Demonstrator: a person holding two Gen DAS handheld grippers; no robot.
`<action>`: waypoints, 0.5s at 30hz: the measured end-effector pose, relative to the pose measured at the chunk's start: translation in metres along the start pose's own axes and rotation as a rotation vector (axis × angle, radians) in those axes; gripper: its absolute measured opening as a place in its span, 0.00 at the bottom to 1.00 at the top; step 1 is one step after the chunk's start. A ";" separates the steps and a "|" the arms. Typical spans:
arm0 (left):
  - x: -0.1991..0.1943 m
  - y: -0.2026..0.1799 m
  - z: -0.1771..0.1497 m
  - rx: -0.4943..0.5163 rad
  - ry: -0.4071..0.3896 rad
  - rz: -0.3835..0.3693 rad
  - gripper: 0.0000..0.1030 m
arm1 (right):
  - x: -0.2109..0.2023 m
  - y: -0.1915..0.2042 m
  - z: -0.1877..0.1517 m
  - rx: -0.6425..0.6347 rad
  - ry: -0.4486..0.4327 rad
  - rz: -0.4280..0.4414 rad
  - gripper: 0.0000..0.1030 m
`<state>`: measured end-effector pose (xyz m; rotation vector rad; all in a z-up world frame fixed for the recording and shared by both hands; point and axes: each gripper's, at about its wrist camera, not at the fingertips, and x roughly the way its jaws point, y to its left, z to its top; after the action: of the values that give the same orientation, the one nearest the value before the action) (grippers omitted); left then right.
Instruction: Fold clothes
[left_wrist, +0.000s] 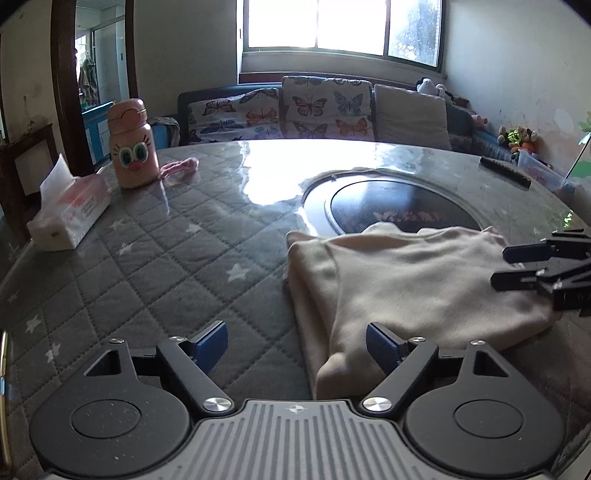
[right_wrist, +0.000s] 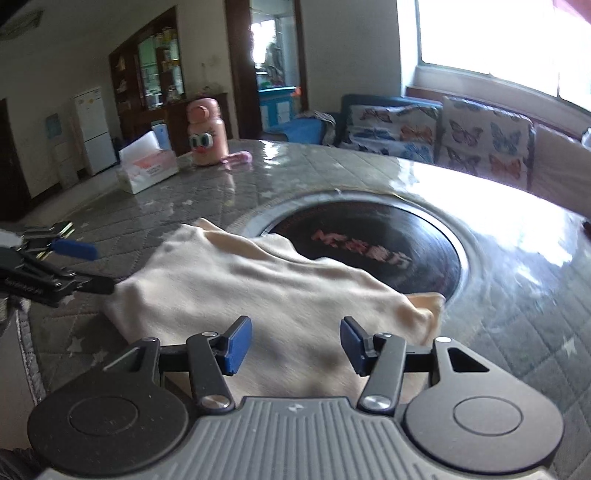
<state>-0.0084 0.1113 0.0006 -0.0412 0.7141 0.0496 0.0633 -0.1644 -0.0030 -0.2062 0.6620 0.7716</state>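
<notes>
1. Two grippers hang at the near edge of the surface (left_wrist: 147, 258), both with jaws spread wide and gripping nothing: the left gripper (left_wrist: 295, 345) is over the near left corner of the cream garment (left_wrist: 406, 280), the right gripper (right_wrist: 295, 341) over its near middle.
2. Cream in colour, the garment lies folded into a rough rectangle near the surface's near edge, its far side overlapping the rim of the dark round inset (right_wrist: 369, 243) at the surface's centre.
3. Grey quilted cloth with white stars covers the surface under a glossy sheet.
4. Toward the far left edge stand a tissue box (left_wrist: 70, 214) and a pink cartoon bottle (left_wrist: 131, 144), with a pink strap (left_wrist: 181, 166) just beside the bottle.
5. Beyond the far edge, a sofa with butterfly cushions (left_wrist: 325, 107) sits under a bright window (left_wrist: 340, 26).
</notes>
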 end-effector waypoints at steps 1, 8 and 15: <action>0.003 -0.003 0.002 0.002 -0.003 -0.002 0.83 | 0.001 0.003 0.001 -0.016 -0.004 0.002 0.55; 0.018 -0.012 0.001 0.016 0.017 -0.011 0.84 | 0.006 0.009 0.000 -0.033 0.002 0.004 0.56; 0.017 -0.001 -0.008 0.008 0.038 0.017 0.87 | 0.003 0.003 -0.008 -0.026 0.020 -0.009 0.56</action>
<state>-0.0009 0.1106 -0.0161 -0.0287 0.7529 0.0627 0.0595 -0.1637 -0.0109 -0.2405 0.6704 0.7705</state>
